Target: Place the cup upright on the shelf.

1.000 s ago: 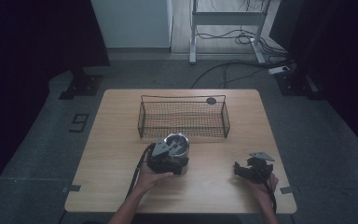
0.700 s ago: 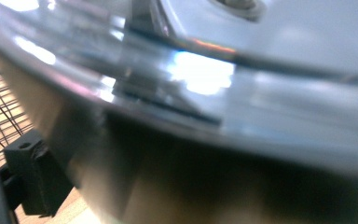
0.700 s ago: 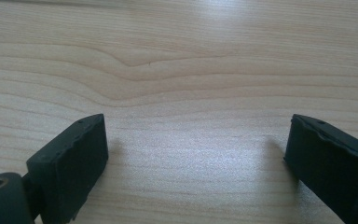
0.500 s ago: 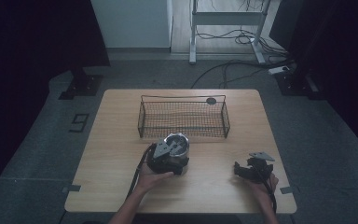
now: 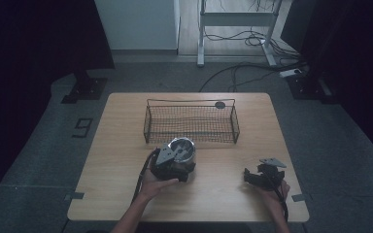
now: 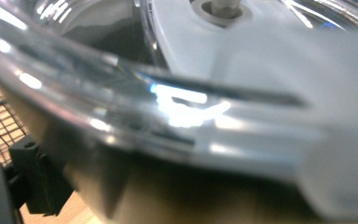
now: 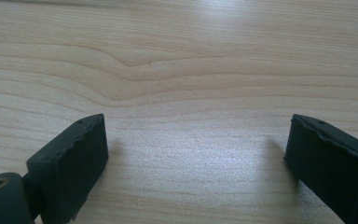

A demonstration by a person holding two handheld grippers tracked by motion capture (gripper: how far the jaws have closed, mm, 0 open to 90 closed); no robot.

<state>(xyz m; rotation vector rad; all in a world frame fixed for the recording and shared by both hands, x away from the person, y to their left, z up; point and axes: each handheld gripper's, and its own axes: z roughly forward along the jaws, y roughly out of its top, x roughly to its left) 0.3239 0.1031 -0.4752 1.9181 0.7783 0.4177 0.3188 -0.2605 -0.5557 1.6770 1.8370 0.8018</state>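
The left gripper point(image 5: 176, 158) sits near the middle of the wooden table point(image 5: 213, 194), just in front of the wire basket point(image 5: 191, 122), with a clear glass lid point(image 5: 182, 148) at its tip; in the left gripper view the lid's rim sits hard against the lens, and I cannot tell whether the jaws pinch it. The right gripper point(image 5: 252, 177) rests low near the table's right front, jaws spread wide over bare wood.
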